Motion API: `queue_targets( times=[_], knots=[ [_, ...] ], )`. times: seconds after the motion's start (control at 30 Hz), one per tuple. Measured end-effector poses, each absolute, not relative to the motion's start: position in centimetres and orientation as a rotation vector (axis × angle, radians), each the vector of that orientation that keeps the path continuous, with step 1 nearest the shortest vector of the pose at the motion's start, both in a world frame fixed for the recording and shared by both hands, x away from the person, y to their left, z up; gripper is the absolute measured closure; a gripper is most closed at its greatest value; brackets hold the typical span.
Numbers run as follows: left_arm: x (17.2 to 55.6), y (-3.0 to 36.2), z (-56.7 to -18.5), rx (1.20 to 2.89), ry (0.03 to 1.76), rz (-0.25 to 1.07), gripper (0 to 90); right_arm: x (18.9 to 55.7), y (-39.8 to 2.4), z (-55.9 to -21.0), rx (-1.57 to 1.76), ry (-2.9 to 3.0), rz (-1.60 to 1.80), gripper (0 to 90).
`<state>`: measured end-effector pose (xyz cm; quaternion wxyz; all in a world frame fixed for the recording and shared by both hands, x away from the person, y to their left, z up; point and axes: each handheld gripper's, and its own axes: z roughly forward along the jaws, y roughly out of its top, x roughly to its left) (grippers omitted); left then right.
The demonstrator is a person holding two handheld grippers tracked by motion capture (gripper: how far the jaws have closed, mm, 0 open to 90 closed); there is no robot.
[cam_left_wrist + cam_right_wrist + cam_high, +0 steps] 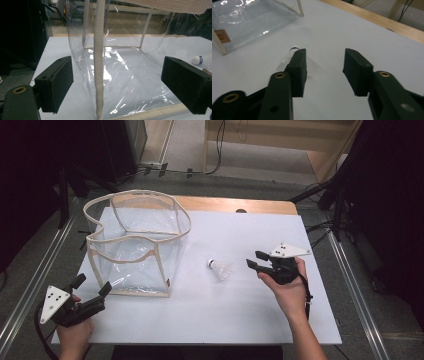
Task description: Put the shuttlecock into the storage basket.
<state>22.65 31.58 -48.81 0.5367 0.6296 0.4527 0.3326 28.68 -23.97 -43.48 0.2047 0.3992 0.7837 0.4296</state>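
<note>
**Two grippers, one shuttlecock waiting to be picked up**

Two tools are at work on the white table [240, 320]. The right gripper [254, 260] points toward the shuttlecock [220, 269], which lies on its side on the bare table, between that gripper and the clear bag [135, 245], apart from both. Its jaws stand partly apart with nothing between them; the right gripper view shows the shuttlecock [293, 53] peeking out behind one jaw rather than sitting in the gap. The left gripper [91, 287] rests near the bag's front corner, jaws spread wide and gripping nothing, the bag's cloth-trimmed edge [98, 62] standing up between them untouched.

To my eye the step in hand is the pickup, and the aim is slightly off. I would shift the right gripper sideways until the shuttlecock lies squarely between the jaws, widen them if needed, come in low along the table, and close gently near the cork end, since the skirt looks flimsy and easily crushed. The left gripper seems well placed to steady or open the bag's rim.
</note>
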Motion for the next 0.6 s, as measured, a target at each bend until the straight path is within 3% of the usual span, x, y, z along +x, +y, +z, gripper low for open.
queue_targets(
  times=[0.23,0.6],
  knots=[
    [22.7,31.5,-48.8,1.503,1.079,0.796,11.5,30.3,-23.3,-44.8,1.106,2.278,1.129,86.4],
    [22.7,31.4,-48.8,1.513,1.071,0.799,11.5,33.1,-21.2,-47.2,1.093,2.381,1.102,87.9]
  ],
)
